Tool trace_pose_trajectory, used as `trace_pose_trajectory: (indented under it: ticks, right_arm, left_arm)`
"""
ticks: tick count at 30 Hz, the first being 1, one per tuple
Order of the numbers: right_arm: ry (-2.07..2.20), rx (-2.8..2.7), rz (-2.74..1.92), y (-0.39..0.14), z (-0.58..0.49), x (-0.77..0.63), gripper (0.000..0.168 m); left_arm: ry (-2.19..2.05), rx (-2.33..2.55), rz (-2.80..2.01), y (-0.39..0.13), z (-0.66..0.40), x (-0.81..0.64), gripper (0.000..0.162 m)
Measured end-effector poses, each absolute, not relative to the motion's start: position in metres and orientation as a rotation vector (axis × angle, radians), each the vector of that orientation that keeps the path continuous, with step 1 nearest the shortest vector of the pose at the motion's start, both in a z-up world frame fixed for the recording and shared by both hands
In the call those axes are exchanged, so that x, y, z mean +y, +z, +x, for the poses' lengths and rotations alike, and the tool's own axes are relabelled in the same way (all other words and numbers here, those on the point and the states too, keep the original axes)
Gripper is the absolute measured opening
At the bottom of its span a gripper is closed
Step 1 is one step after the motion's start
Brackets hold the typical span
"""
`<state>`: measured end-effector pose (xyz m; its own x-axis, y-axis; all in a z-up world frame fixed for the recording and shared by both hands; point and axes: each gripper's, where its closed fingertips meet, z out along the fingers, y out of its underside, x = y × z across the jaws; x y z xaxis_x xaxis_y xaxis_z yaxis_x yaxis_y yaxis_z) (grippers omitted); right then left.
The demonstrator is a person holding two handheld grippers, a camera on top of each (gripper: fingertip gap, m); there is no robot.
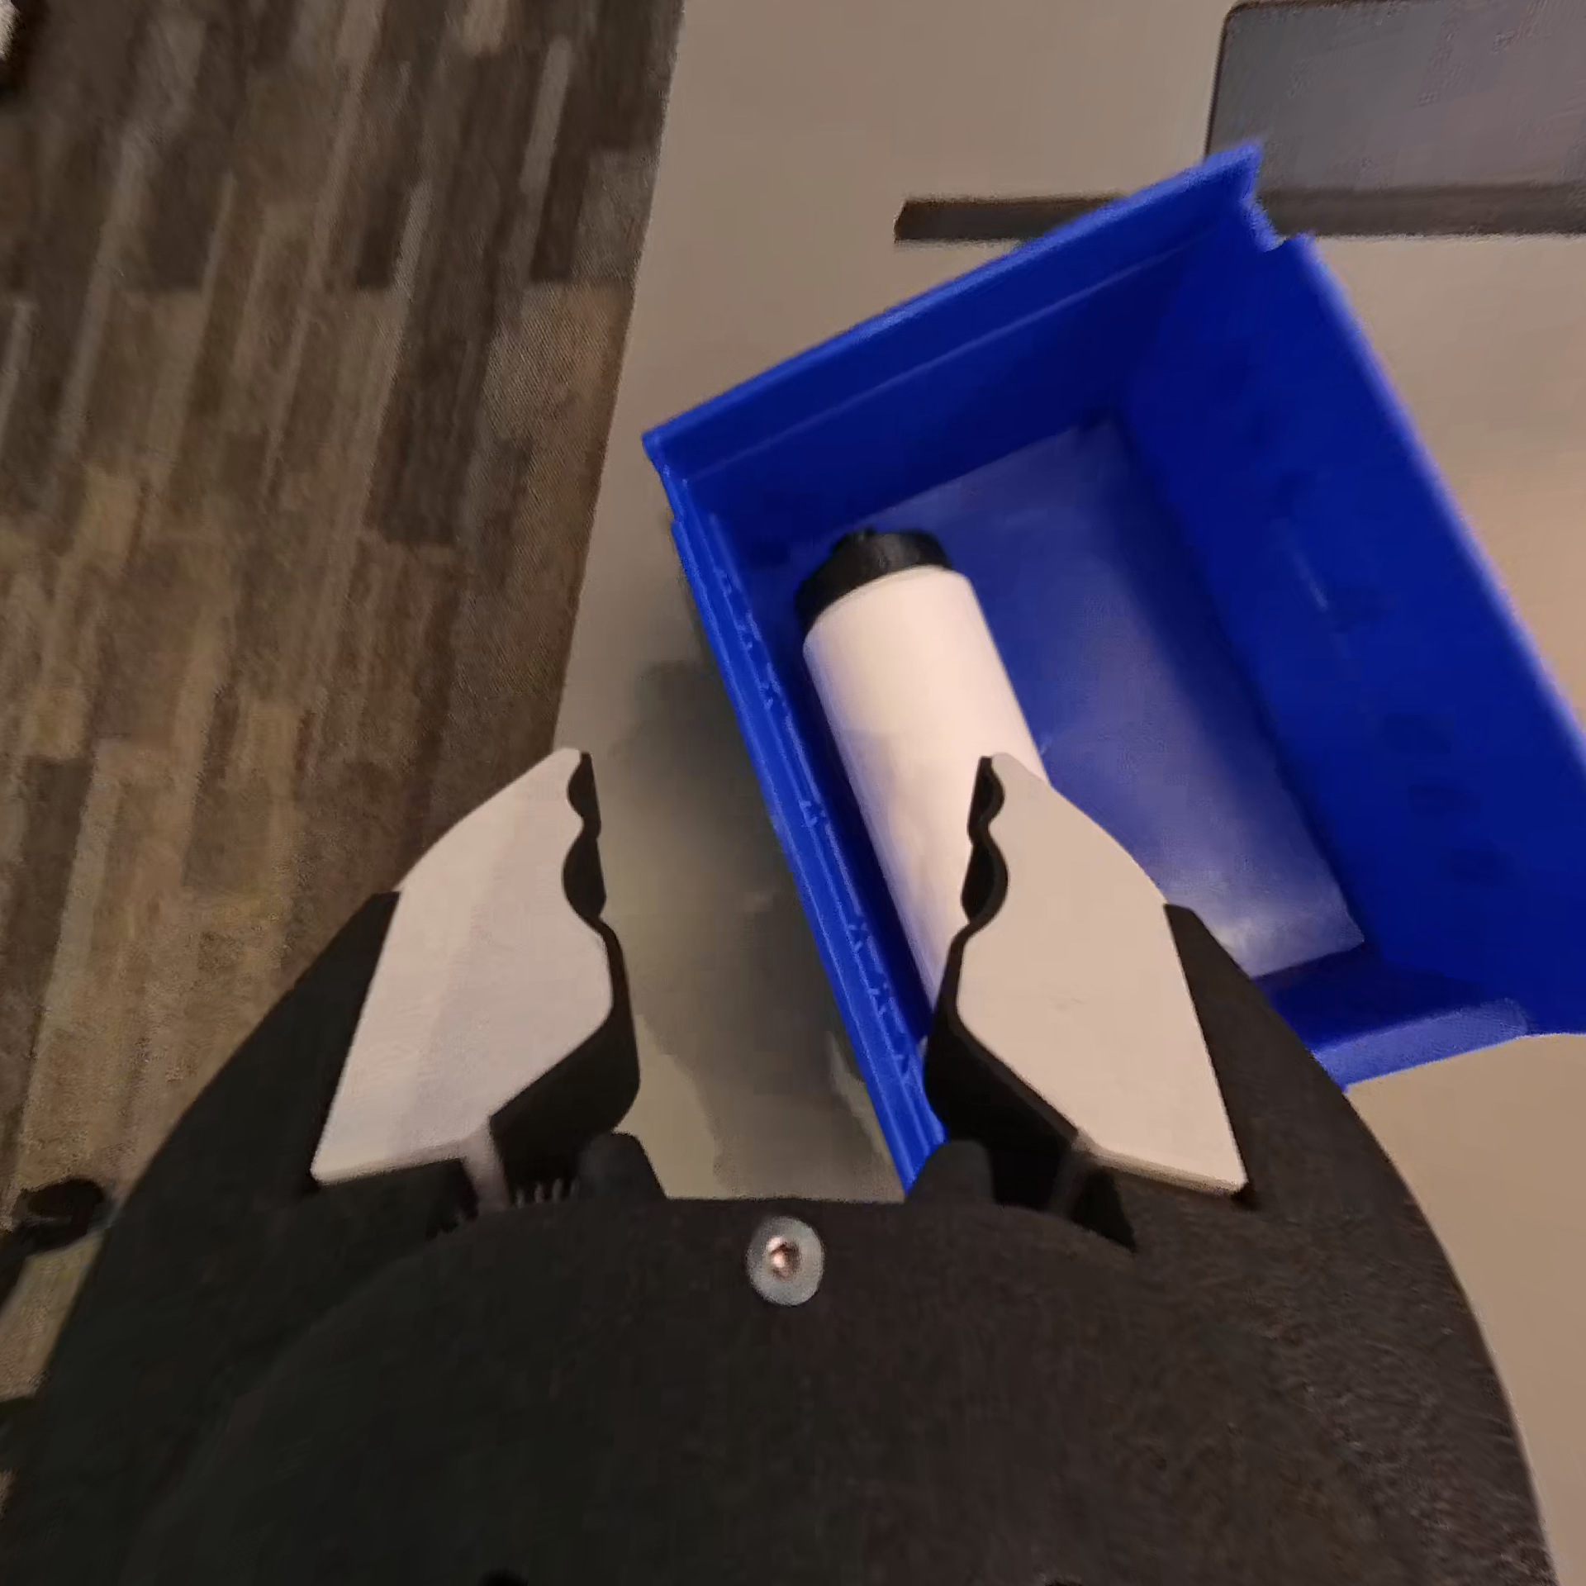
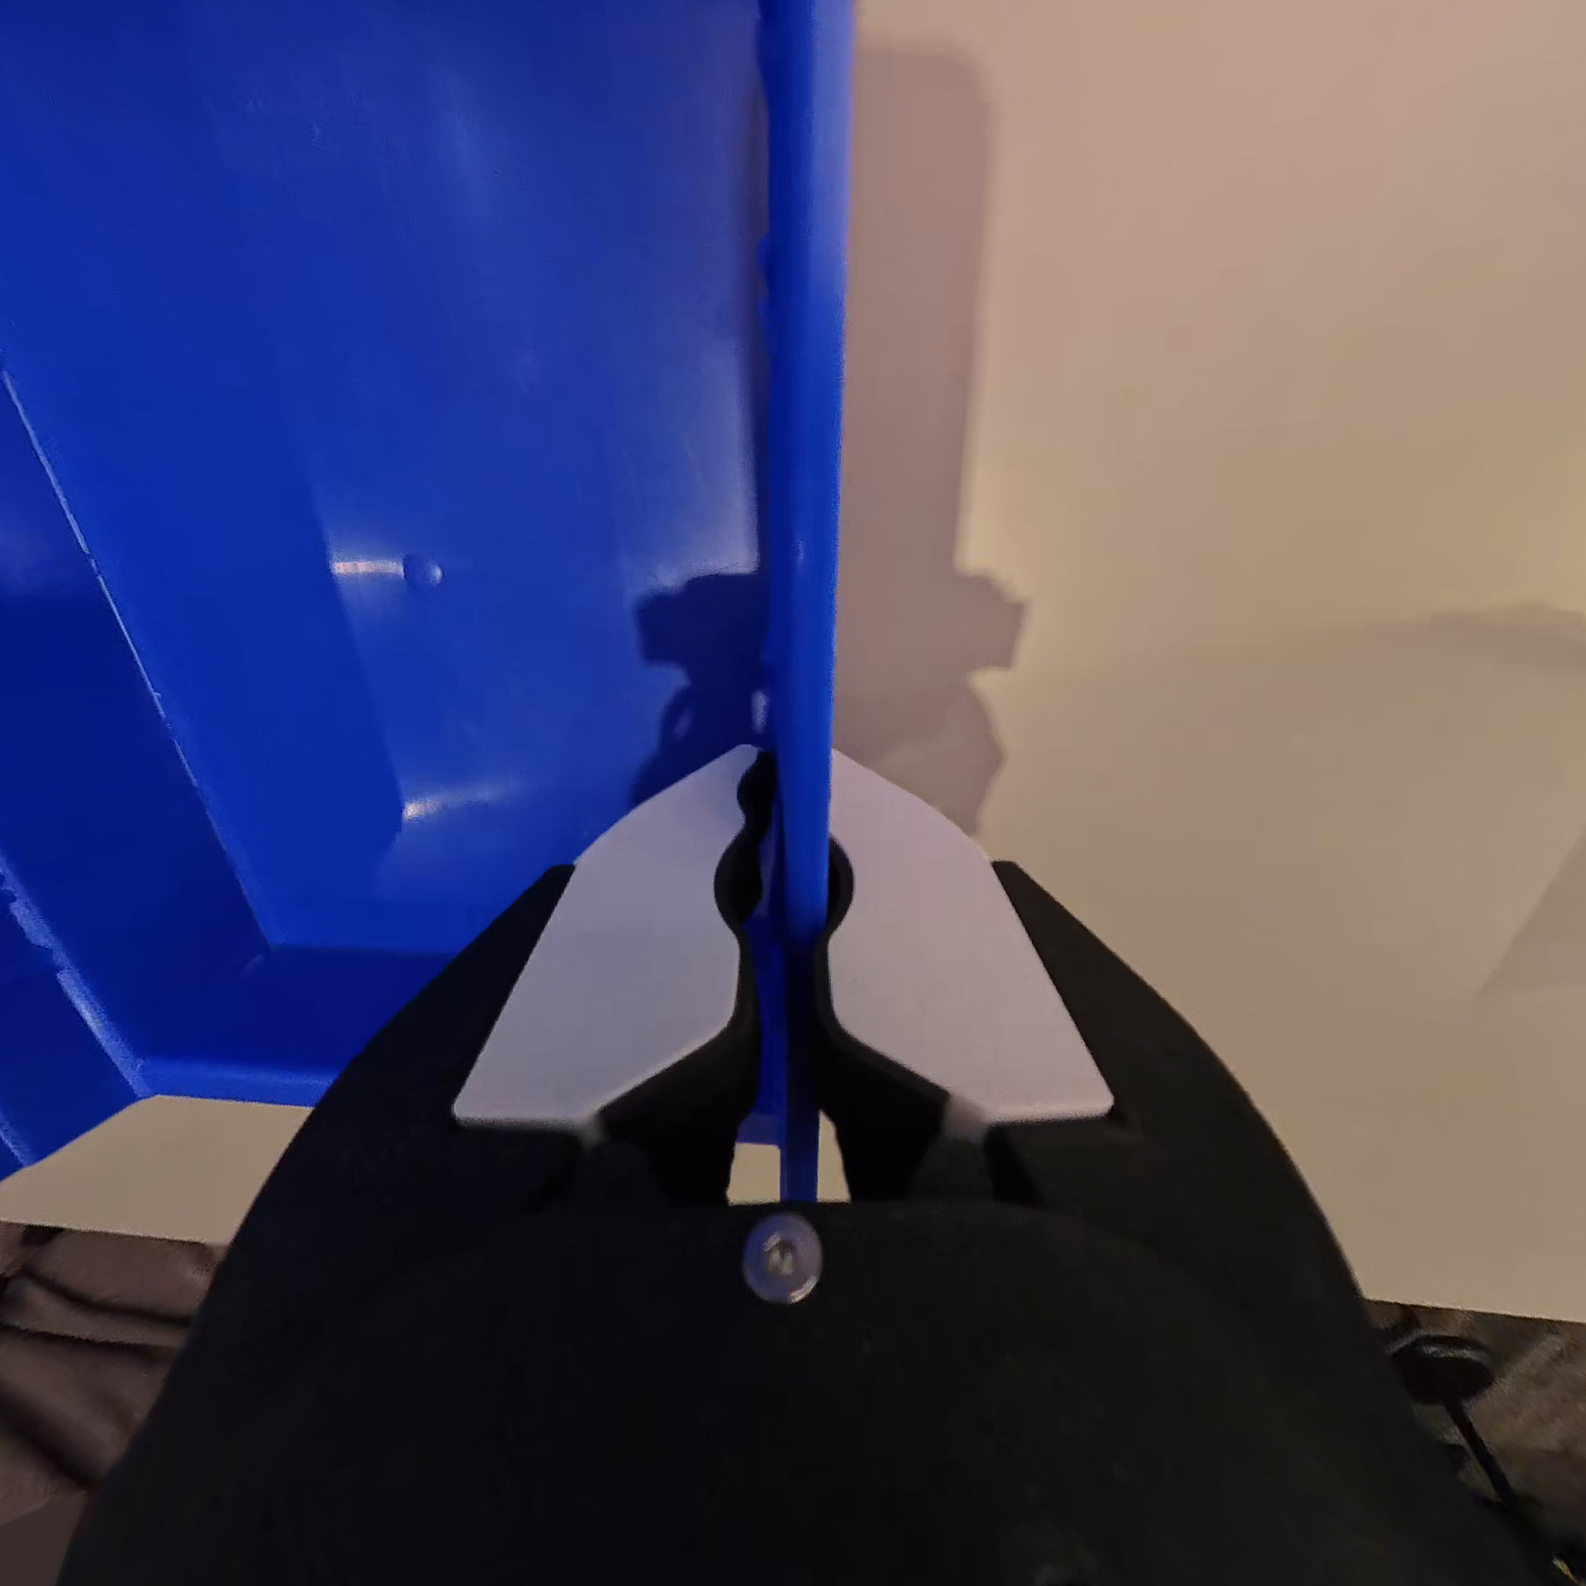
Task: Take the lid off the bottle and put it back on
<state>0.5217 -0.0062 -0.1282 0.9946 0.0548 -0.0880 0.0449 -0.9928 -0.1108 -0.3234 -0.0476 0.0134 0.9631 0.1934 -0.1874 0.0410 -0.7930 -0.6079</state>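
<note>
A white bottle (image 1: 910, 729) with a black lid (image 1: 867, 562) lies on its side inside a blue bin (image 1: 1244, 532), along the bin's left wall, lid pointing away from me. My left gripper (image 1: 785, 772) is open and empty, above the bin's near left corner; its right finger overlaps the bottle's lower end in the picture. My right gripper (image 2: 794, 764) is shut on the right wall of the blue bin (image 2: 802, 429). The bottle does not show in the right wrist view.
The bin sits on a beige table (image 1: 704, 858), near its left edge; patterned carpet (image 1: 257, 515) lies beyond. A dark flat object (image 1: 1407, 94) is at the far right of the table. Beige table (image 2: 1244, 515) lies to the right of the bin.
</note>
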Motion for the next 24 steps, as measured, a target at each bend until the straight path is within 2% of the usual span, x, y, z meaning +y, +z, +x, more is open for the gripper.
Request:
trace_pose_trajectory:
  ticks: [1,3,6,8,14,16,17,20,24]
  right_arm:
    - [0.106,-0.092,-3.026,-0.128,0.524,-0.008,0.012]
    - [0.005,-0.126,-2.989,-0.126,0.53,-0.007,0.032]
    - [-0.082,-0.122,-2.84,-0.112,0.535,0.007,0.046]
    - [-0.081,-0.112,-2.812,-0.11,0.534,0.011,0.046]
    - [-0.087,-0.122,-2.955,-0.133,0.535,0.004,0.045]
    - [-0.027,-0.119,-2.959,-0.133,0.53,0.003,0.031]
    - [0.006,-0.112,-2.969,-0.133,0.528,0.001,0.026]
    - [0.03,-0.101,-2.995,-0.135,0.529,-0.003,0.026]
    - [0.08,-0.117,-3.016,-0.137,0.527,-0.009,0.023]
  left_arm:
    - [0.288,-0.18,-2.509,0.004,-0.328,-0.048,0.082]
    - [0.257,-0.217,-2.566,-0.011,-0.338,-0.05,0.083]
    - [0.225,-0.245,-2.655,-0.031,-0.345,-0.054,0.082]
    - [0.195,-0.231,-2.746,-0.048,-0.342,-0.059,0.08]
    - [0.164,-0.178,-2.984,-0.09,-0.338,-0.072,0.059]
    - [0.143,-0.16,-3.037,-0.1,-0.337,-0.076,0.05]
    - [0.131,-0.157,-3.049,-0.103,-0.337,-0.076,0.052]
    - [0.047,-0.091,-3.054,-0.108,-0.327,-0.069,0.027]
    - [0.181,0.006,-3.047,-0.109,-0.335,-0.058,0.027]
